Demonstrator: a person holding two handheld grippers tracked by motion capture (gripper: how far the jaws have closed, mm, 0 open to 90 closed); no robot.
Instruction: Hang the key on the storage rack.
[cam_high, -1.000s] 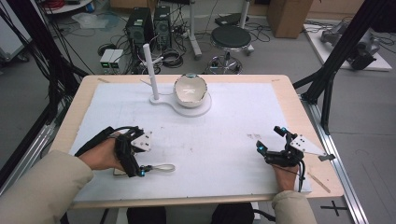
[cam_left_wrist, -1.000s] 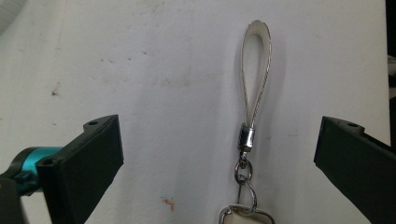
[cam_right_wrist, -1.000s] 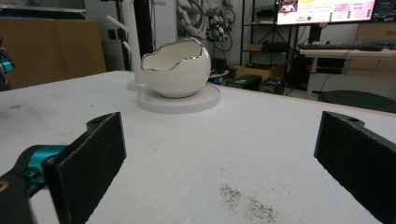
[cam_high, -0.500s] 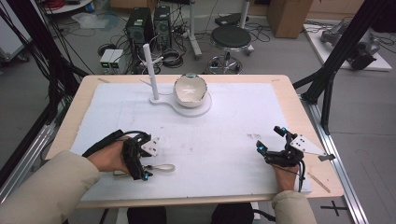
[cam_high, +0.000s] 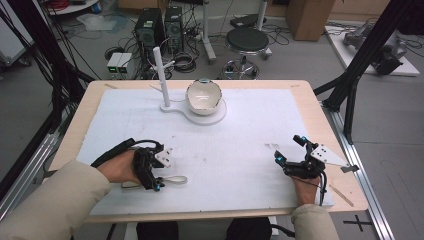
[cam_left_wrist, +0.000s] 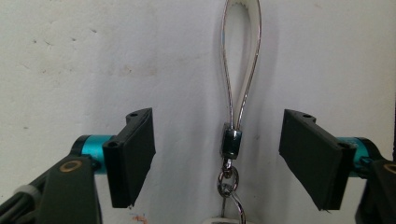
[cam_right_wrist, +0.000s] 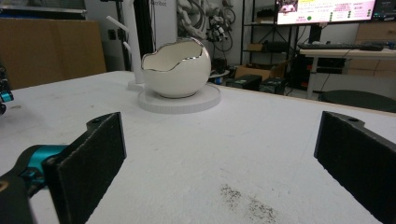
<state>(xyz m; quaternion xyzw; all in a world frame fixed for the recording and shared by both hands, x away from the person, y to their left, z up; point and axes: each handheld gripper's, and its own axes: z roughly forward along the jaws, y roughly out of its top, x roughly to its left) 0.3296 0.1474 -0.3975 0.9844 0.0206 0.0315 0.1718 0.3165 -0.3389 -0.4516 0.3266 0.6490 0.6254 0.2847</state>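
**Now closing on the key strap: slip and snag risks**

Flat on the white mat, near the worktop's front-left corner, lies the key strap (cam_left_wrist: 240, 70): a pale loop bound by a dark metal clasp (cam_left_wrist: 231, 143), with a small ring chain (cam_left_wrist: 227, 179) running off toward the gripper body. In the high view the loop (cam_high: 175, 179) points toward the worktop's right edge.

Left gripper (cam_high: 156, 181): jaws straddle the clasp, one on each side, and have just been closing. Clear gaps remain on both sides; the pads do not touch the strap yet. Nothing held.

Right gripper (cam_high: 290, 155): parked near the front-right corner, jaws wide apart, empty, facing the egg-shaped bowl (cam_right_wrist: 175, 70) on its round base toward the back edge, just beside the white post stand (cam_high: 161, 75).

Judged risks:
- The strap is thin and lies flat. If the jaw tips ride above it, they may close on air or only pinch the loop's upper edge, and it would slip out on lifting.
- The clasp is hard and rounded; pads closing off-centre could squirt it sideways.
- Tips pressed too low may dig into the soft mat and drag it.
- Gripped at the clasp, the loop and chain will hang and swing, which could snag on the stand or the bowl's jagged rim if carried there.
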